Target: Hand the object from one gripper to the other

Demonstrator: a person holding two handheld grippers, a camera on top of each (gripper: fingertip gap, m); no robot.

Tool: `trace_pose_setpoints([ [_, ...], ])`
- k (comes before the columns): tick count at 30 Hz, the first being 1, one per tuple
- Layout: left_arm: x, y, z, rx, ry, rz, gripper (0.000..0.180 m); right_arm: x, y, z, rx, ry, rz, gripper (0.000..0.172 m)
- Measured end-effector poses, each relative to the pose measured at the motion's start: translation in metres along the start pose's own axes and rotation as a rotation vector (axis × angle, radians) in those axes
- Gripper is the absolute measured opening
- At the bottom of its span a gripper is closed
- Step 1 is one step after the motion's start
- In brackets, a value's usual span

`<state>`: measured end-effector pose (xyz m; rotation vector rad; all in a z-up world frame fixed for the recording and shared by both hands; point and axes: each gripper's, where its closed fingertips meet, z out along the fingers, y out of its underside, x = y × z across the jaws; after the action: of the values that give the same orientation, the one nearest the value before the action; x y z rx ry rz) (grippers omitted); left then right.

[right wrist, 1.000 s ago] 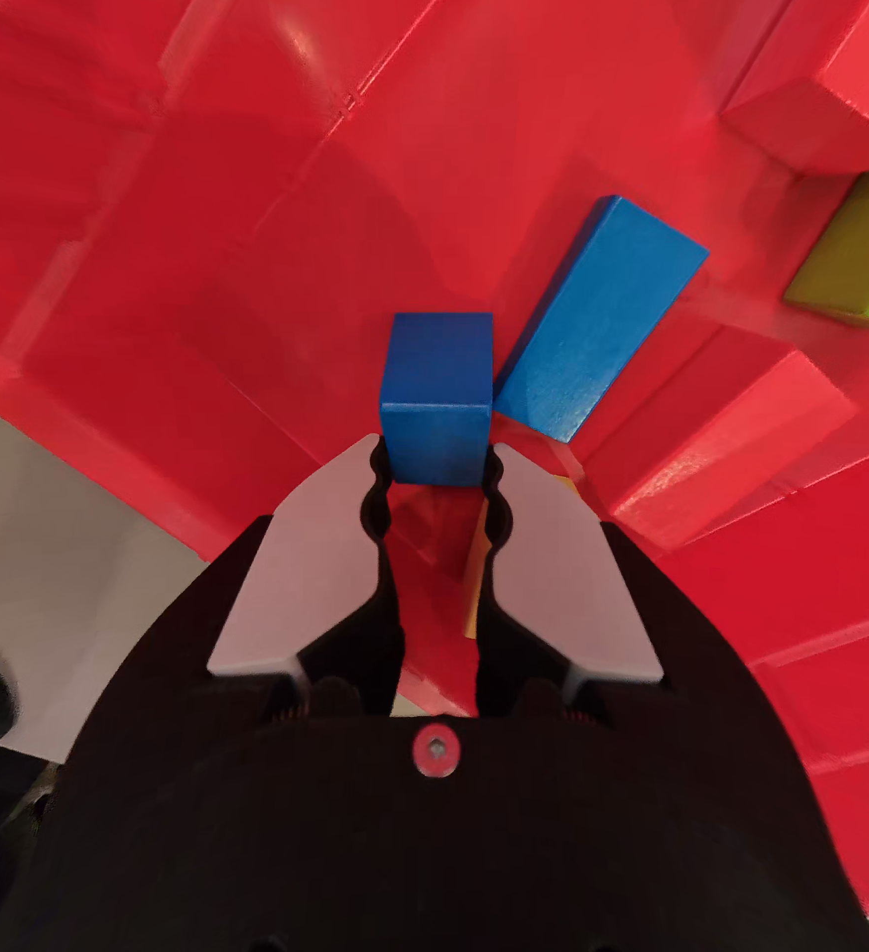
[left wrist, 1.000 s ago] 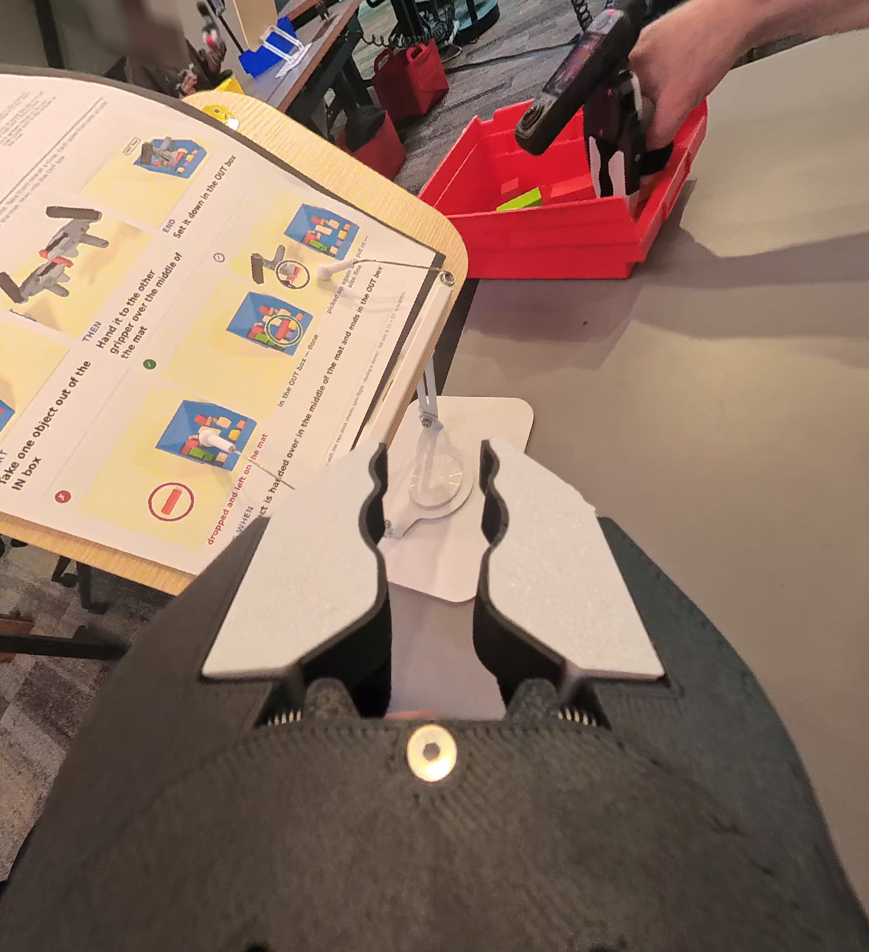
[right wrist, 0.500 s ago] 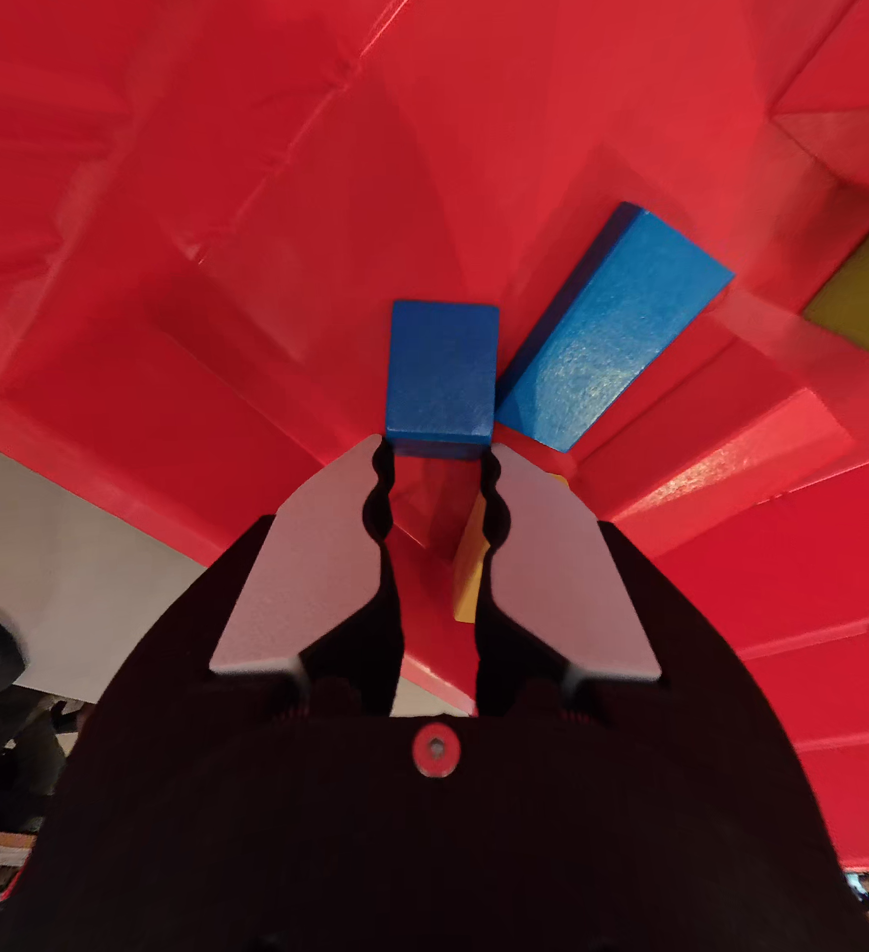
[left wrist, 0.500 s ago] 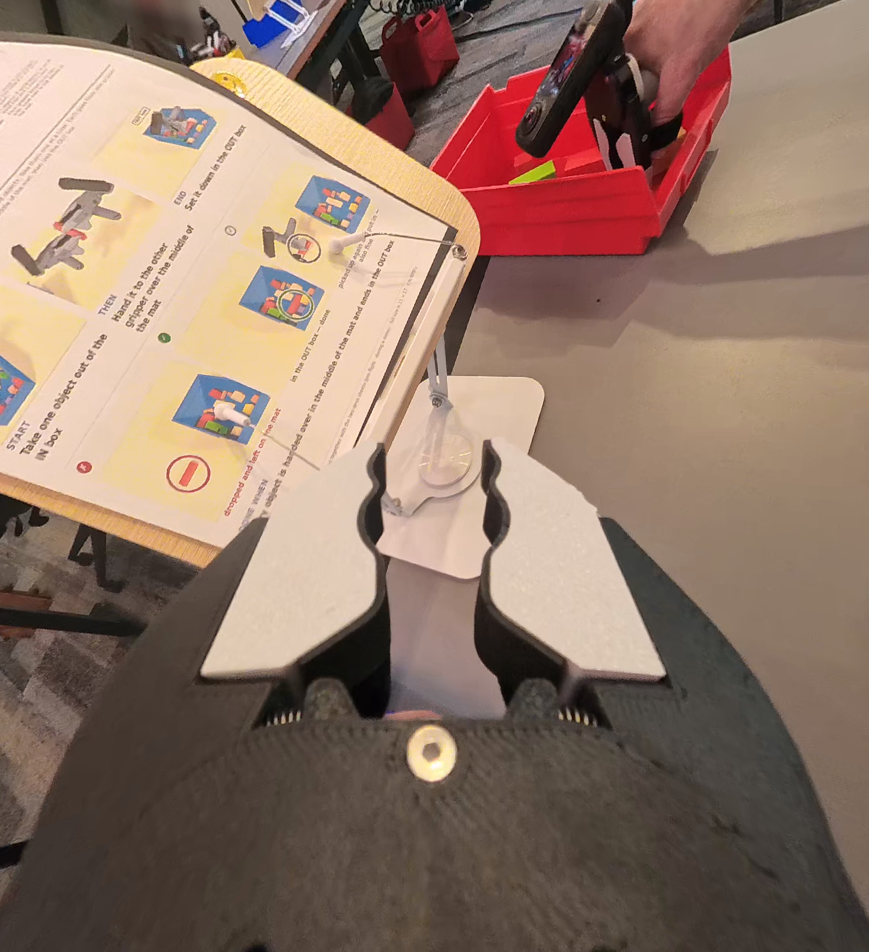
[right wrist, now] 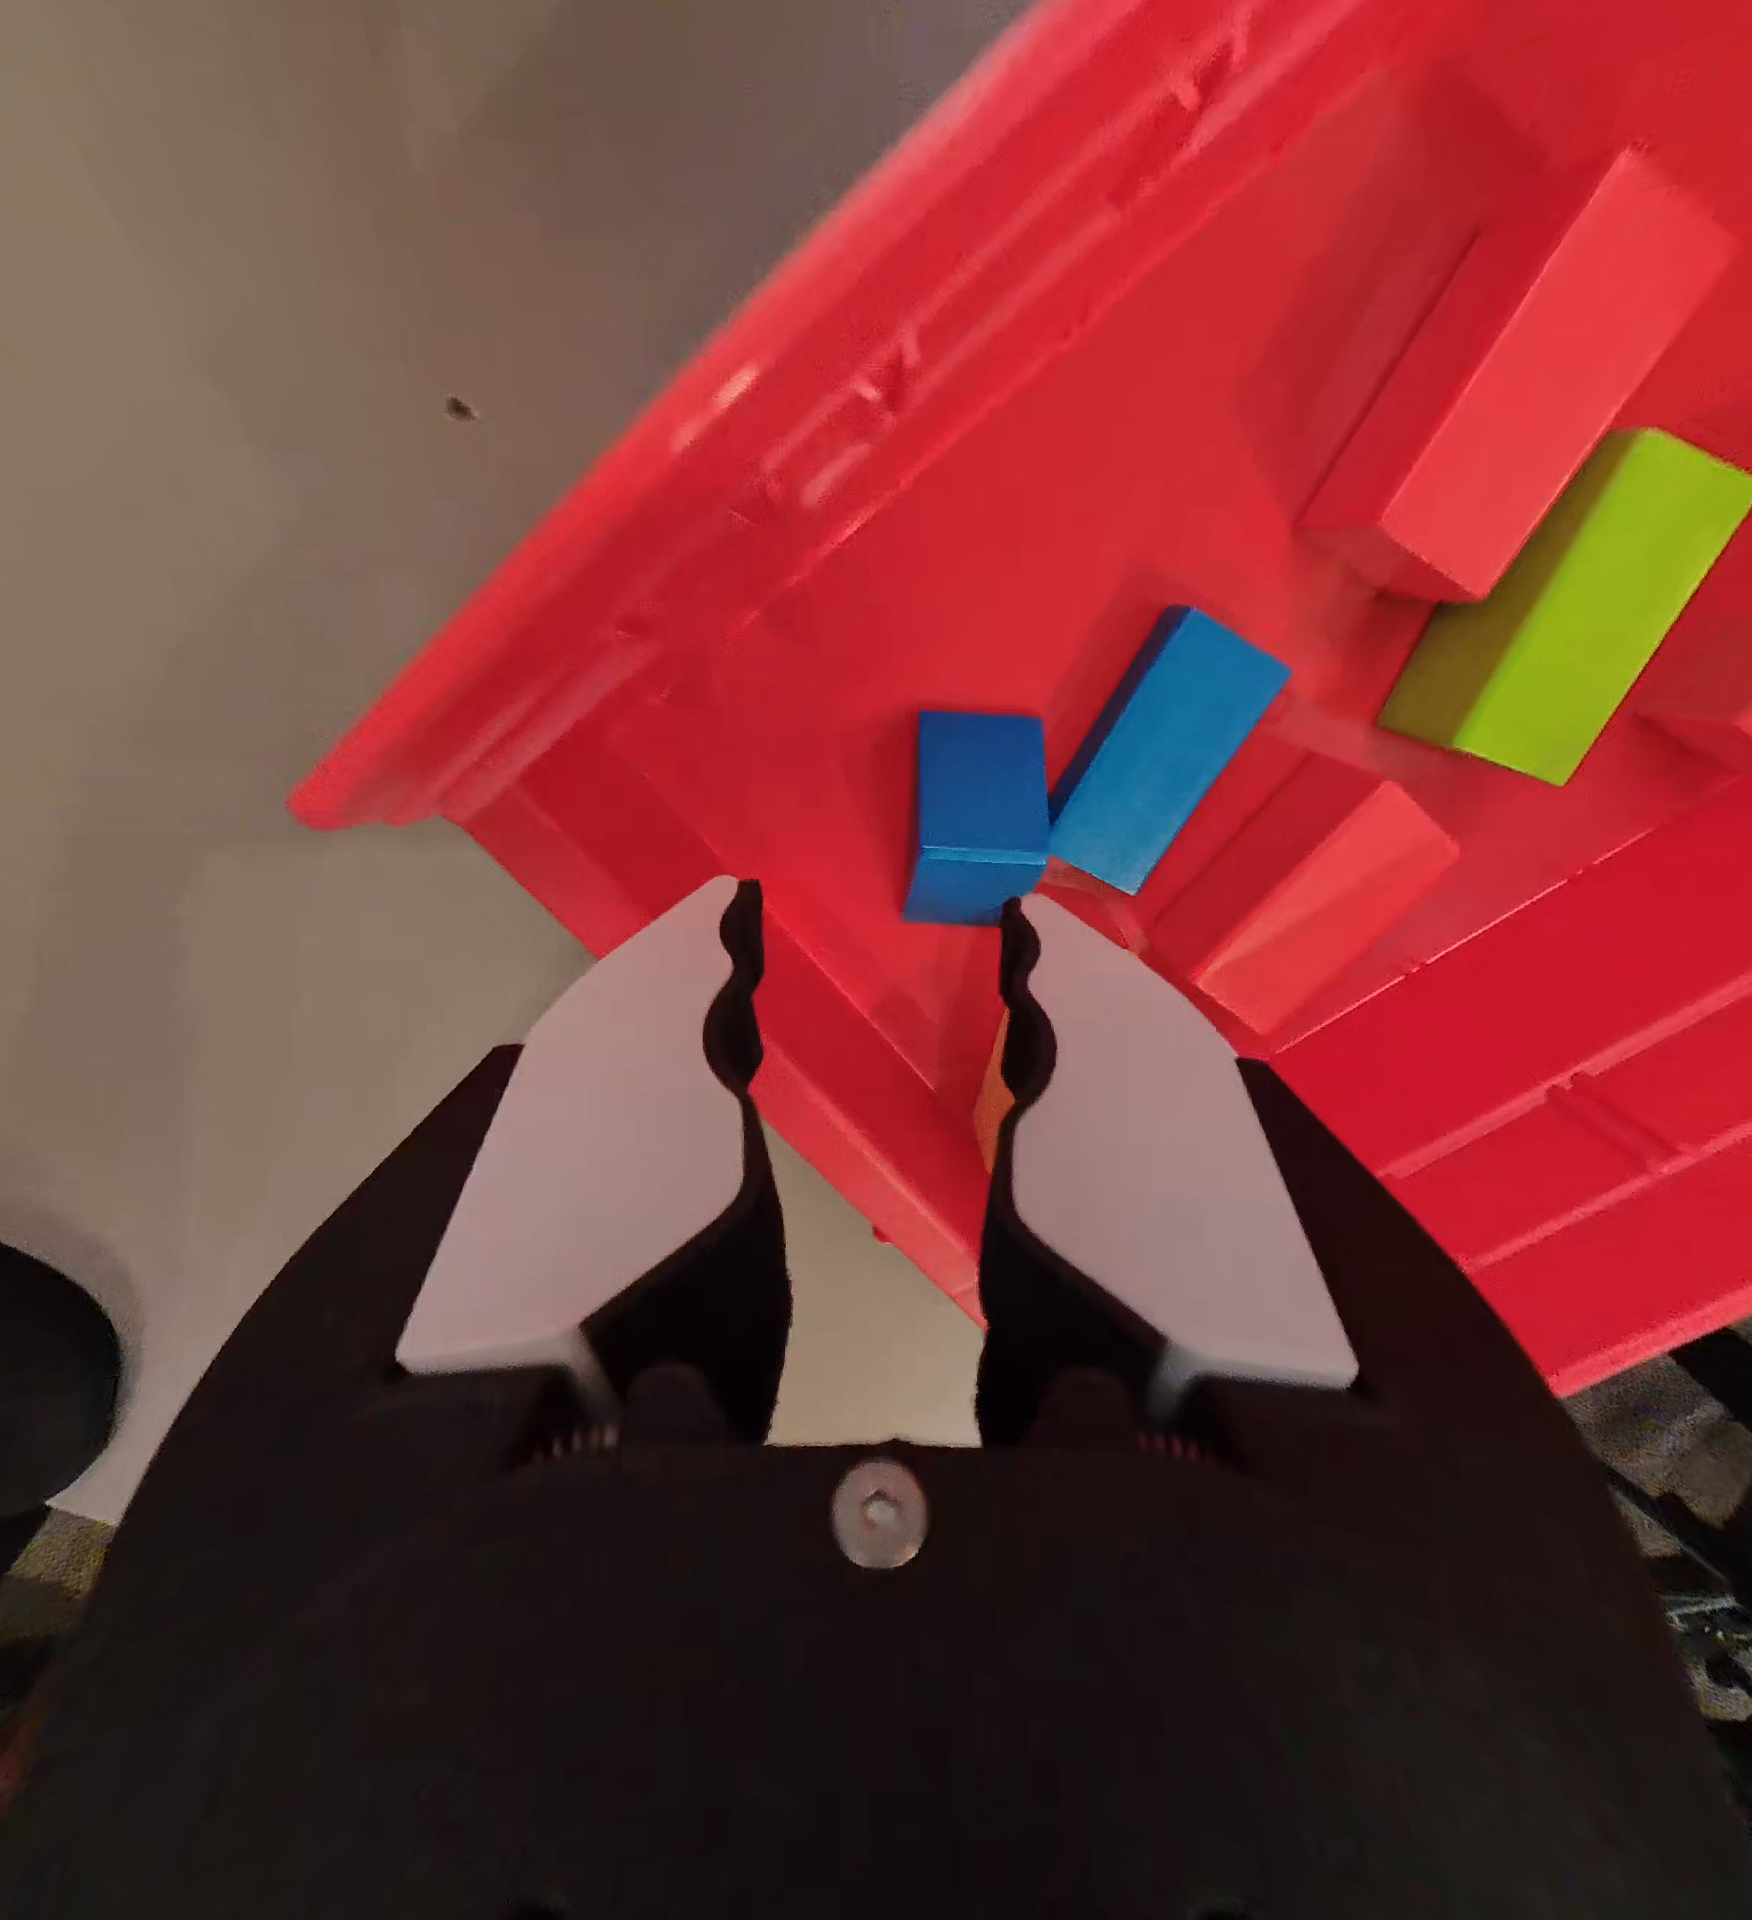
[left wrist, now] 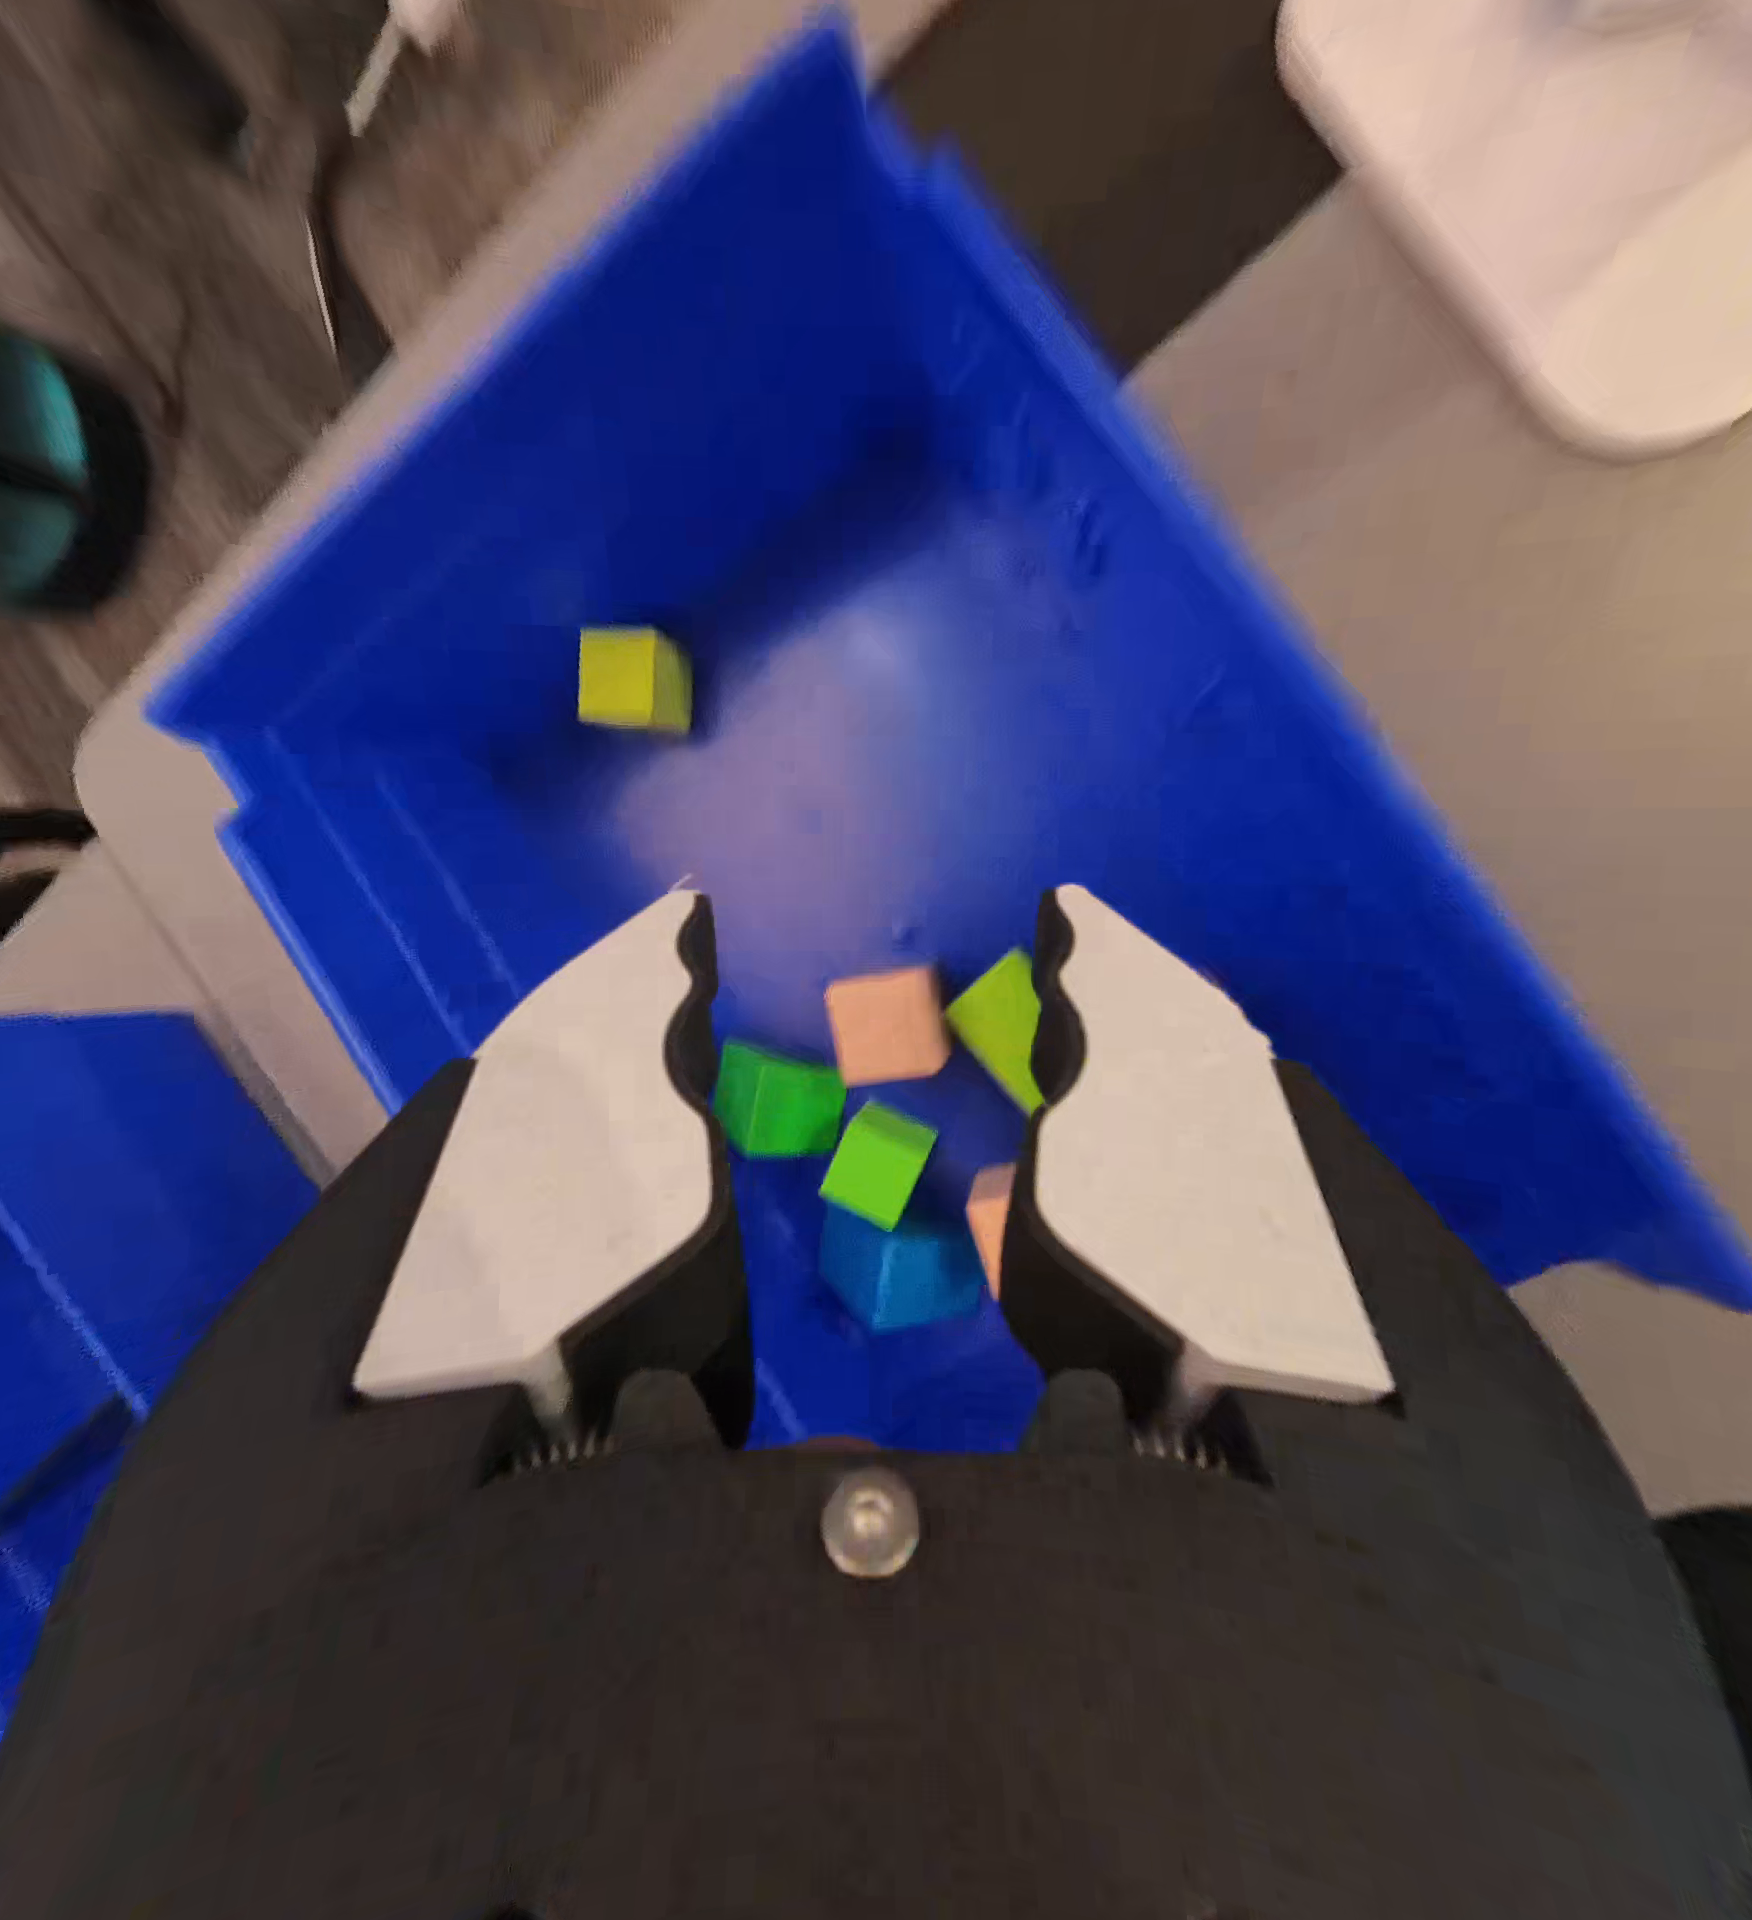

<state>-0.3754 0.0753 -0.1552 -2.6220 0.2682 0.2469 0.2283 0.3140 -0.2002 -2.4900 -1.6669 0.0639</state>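
Status: no object in either grasp, so the handover itself hasn't started; judging by what lies where, this looks like the pick stage of a cycle.

Left gripper point(left wrist: 872, 914) hangs above the blue bin point(left wrist: 1267, 727), jaws spread wide, nothing between the pads; view is blurred. Below it in the bin: a peach cube point(left wrist: 887, 1023), two green cubes point(left wrist: 778, 1101) point(left wrist: 877, 1164), a yellow-green block point(left wrist: 1002, 1023) partly behind the right finger, a blue cube point(left wrist: 898, 1278), and a lone yellow-green cube point(left wrist: 633, 681) further in; none touched as far as I can tell.

Right gripper point(right wrist: 872, 914) sits over the rim of the red bin point(right wrist: 643, 623), jaws apart and bare; dark blue block point(right wrist: 981, 810) lies in the bin just beyond the right fingertip, touching a lighter blue block point(right wrist: 1163, 748); red blocks point(right wrist: 1516, 384) and a lime block point(right wrist: 1578, 613) further back.

Left to do: grab one cube from the blue bin, meet mid-table, transfer, release, deposit. Which cube is the target: cannot tell.
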Motion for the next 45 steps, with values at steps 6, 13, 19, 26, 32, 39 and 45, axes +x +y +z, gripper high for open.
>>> trace_pose_setpoints([
  [6, 0.001, 0.064, 0.043, -0.246, 0.111, -0.016, 0.058, -0.009, -0.008, -0.014, 0.035, 0.034, -0.038, 0.041],
  [13, 0.004, 0.084, 0.067, -0.357, 0.149, -0.052, 0.034, -0.016, -0.016, -0.024, 0.083, 0.055, -0.06, 0.039],
  [19, -0.009, 0.077, 0.062, -0.276, 0.131, -0.136, 0.033, -0.02, -0.031, -0.048, 0.177, 0.138, -0.091, 0.04],
  [26, 0.038, -0.047, -0.044, 0.394, 0.379, -0.083, 0.033, -0.119, -0.123, -0.134, 0.686, 0.281, -0.478, 0.051],
  [32, 0.16, -0.143, -0.146, 0.849, 0.884, 0.033, 0.033, -0.243, -0.192, -0.18, 1.063, 0.365, -0.784, 0.052],
  [39, 0.248, -0.166, -0.169, 0.902, 1.29, 0.067, 0.033, -0.286, -0.215, -0.19, 1.184, 0.412, -0.928, 0.051],
  [45, 0.276, -0.167, -0.167, 0.867, 1.407, 0.083, 0.033, -0.295, -0.212, -0.189, 1.2, 0.423, -0.98, 0.038],
])
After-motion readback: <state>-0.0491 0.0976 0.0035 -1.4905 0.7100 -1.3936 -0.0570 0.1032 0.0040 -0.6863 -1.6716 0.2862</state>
